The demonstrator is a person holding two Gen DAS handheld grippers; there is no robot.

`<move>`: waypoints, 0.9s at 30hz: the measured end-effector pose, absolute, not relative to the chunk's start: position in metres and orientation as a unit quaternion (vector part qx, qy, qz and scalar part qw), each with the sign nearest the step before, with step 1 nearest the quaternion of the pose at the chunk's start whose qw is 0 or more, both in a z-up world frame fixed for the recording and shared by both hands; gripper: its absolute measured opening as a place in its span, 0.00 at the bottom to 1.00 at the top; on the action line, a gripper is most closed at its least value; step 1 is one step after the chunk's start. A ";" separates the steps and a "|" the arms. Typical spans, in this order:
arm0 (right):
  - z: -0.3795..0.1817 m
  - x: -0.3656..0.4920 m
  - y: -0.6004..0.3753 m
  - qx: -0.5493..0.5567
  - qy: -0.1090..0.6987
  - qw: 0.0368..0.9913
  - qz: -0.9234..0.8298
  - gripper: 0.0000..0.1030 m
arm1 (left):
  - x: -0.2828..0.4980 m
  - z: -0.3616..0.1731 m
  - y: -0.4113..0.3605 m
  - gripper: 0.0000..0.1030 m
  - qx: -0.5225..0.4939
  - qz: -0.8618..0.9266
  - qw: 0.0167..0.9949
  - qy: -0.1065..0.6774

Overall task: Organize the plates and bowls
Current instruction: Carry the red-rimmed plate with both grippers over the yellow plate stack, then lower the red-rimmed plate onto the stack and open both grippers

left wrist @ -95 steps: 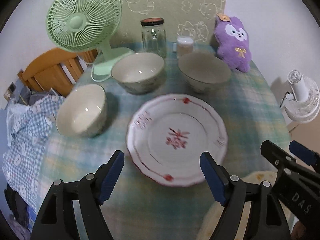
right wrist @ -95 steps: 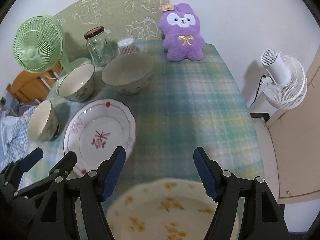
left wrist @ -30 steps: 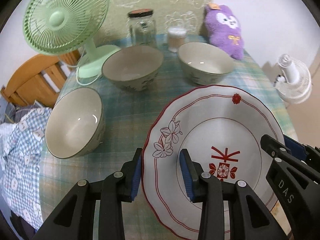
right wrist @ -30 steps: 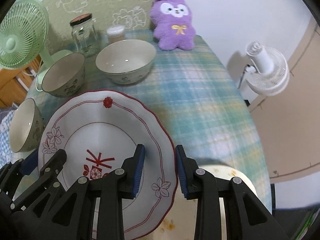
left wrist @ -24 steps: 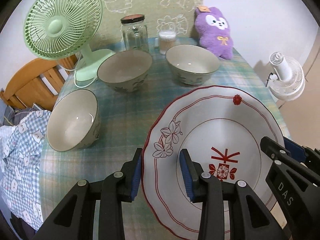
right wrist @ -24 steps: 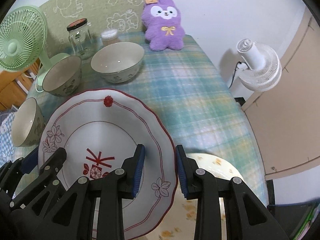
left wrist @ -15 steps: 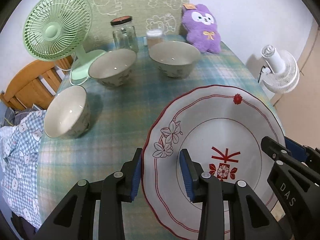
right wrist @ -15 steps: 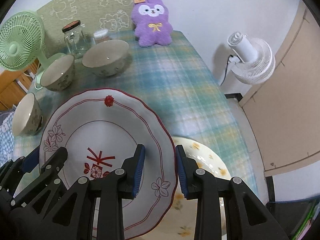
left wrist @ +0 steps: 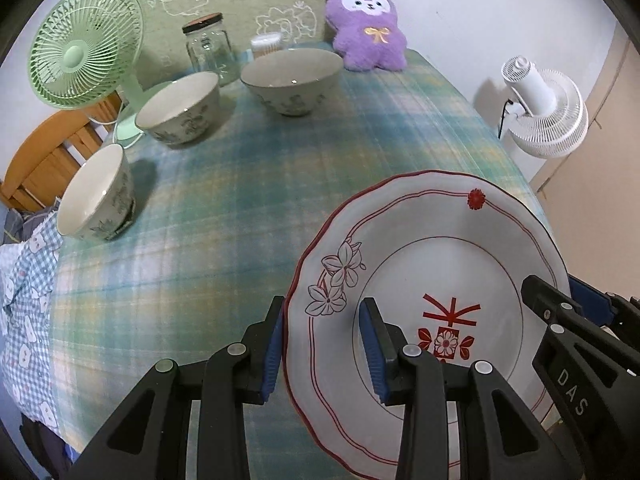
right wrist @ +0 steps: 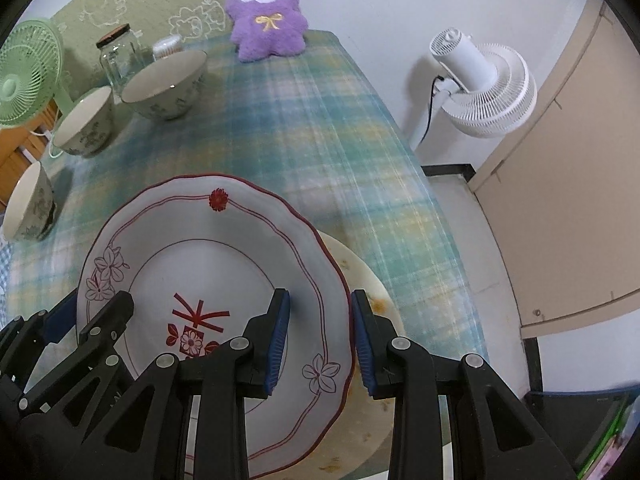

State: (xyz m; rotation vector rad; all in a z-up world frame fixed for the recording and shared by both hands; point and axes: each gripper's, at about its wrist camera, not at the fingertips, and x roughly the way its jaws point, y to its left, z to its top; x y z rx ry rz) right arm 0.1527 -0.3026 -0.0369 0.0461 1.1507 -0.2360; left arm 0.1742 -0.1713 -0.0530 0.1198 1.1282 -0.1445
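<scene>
left gripper (left wrist: 322,340) pinching left rim of red-trimmed plate (left wrist: 432,280) | right gripper (right wrist: 318,332) pinching its right rim | plate held above yellow-flowered plate (right wrist: 360,276) at near right table edge | step: stacking | next: centre, lower level, release both

Mostly hidden beneath the red-patterned plate (right wrist: 208,264): a yellow-flowered plate (right wrist: 360,276); cut off at bottom edge.

White plate (left wrist: 404,240) with red scalloped rim, red flower motifs; blue-green-yellow plaid tablecloth (left wrist: 248,200); purple plush toy (right wrist: 266,12); mint-green fan (left wrist: 86,46).
</scene>
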 end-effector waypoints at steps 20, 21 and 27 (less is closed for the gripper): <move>-0.057 0.140 -0.326 0.028 0.570 0.815 -0.103 0.34 | 0.157 -0.072 -0.202 0.36 0.088 -0.048 0.832 0.546; -0.058 0.140 -0.326 0.024 0.572 0.813 -0.105 0.34 | 0.156 -0.072 -0.204 0.36 0.089 -0.047 0.832 0.546; -0.058 0.138 -0.324 0.014 0.581 0.808 -0.101 0.34 | 0.154 -0.073 -0.209 0.37 0.102 -0.032 0.830 0.547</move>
